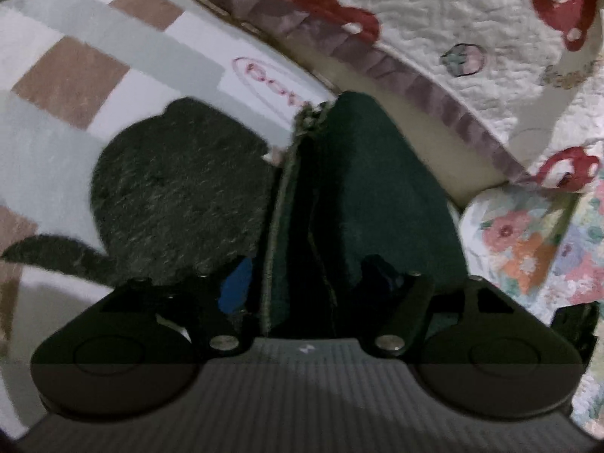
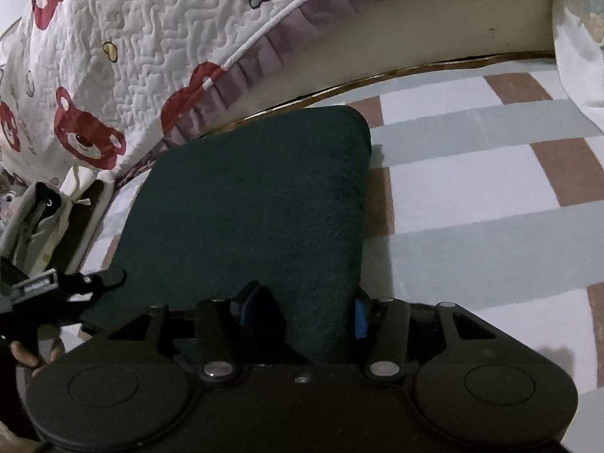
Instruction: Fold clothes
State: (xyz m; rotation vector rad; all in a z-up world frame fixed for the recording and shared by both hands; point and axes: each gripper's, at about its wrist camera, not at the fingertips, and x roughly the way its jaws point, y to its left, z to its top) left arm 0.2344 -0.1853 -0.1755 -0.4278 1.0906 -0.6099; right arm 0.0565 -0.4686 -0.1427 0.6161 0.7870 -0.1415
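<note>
Grippers holding a dark green garment above a checked bedsheet.

Left wrist view: left gripper (image 1: 305,283) pinches the dark green garment (image 1: 381,204) along its hem, lifted, long axis running away from the camera.
Right wrist view: right gripper (image 2: 302,309) clamps the garment's near edge, probably keeping it taut above the checked bedsheet (image 2: 472,196); it stretches toward the quilt (image 2: 151,56).

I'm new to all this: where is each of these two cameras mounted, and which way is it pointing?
Left wrist view: sits on the left tool, looking forward along its fingers at the dark green garment it grips, a fuzzy grey cloth beside it; only the tool shows.
Right wrist view: sits on the right tool, looking across the same garment toward the bear-print quilt; the left tool and some fingers show at left.
Shared: the garment, the checked sheet, the quilt.
</note>
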